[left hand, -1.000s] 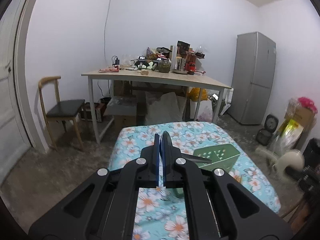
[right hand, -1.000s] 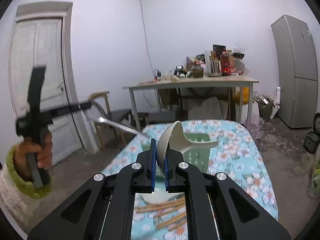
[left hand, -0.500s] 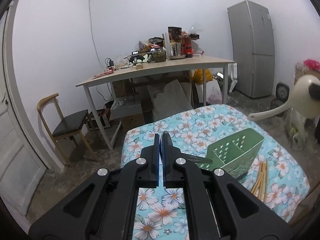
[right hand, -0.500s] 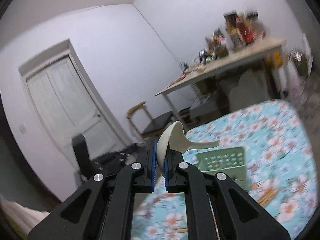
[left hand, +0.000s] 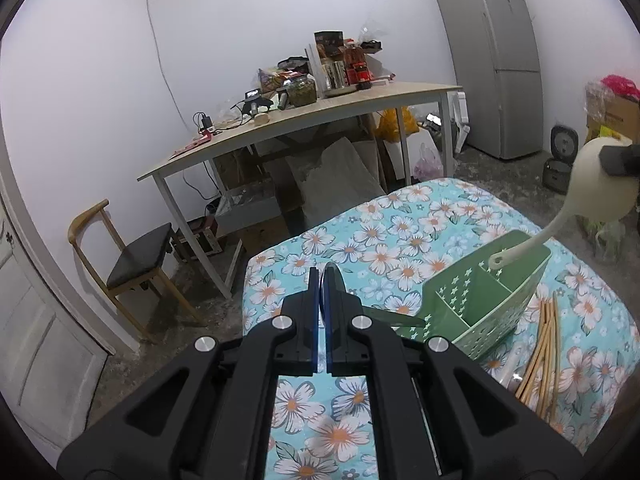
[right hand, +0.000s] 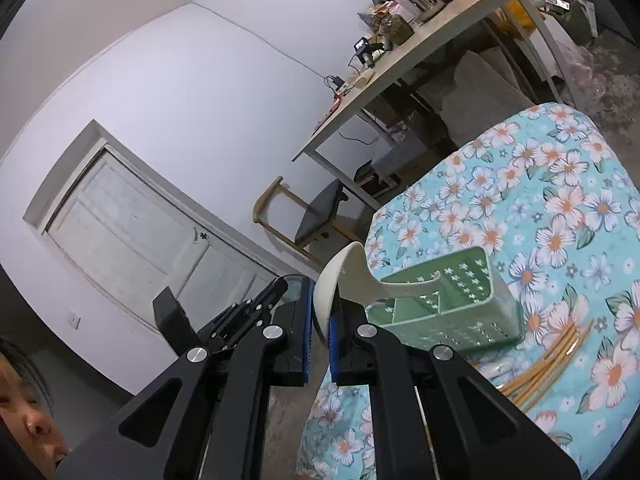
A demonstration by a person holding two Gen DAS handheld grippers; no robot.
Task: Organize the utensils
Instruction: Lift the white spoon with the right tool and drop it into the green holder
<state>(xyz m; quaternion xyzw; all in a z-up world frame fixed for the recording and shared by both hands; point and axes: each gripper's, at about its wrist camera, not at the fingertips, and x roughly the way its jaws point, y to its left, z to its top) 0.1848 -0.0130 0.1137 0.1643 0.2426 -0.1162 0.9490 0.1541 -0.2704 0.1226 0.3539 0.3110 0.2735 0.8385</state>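
A green utensil caddy (left hand: 488, 300) with compartments stands on the floral-cloth table (left hand: 400, 240); it also shows in the right wrist view (right hand: 444, 308). My right gripper (right hand: 319, 320) is shut on the bowl of a cream ladle (right hand: 352, 280), whose handle end hangs over the caddy; the ladle shows in the left wrist view (left hand: 592, 188). My left gripper (left hand: 323, 288) is shut on a metal spoon (left hand: 334, 276), held edge-on above the table left of the caddy. Wooden chopsticks (left hand: 540, 348) lie right of the caddy, also in the right wrist view (right hand: 548, 352).
A cluttered wooden table (left hand: 320, 116), a chair (left hand: 132, 256), a grey fridge (left hand: 496, 60) and a white door (right hand: 132, 236) stand around the room. A white utensil (left hand: 510, 374) lies partly under the chopsticks. A person's face (right hand: 24, 412) shows at lower left.
My right gripper has tilted and carried the ladle so its handle end is now over the caddy. My left gripper has turned right, bringing caddy and chopsticks into view.
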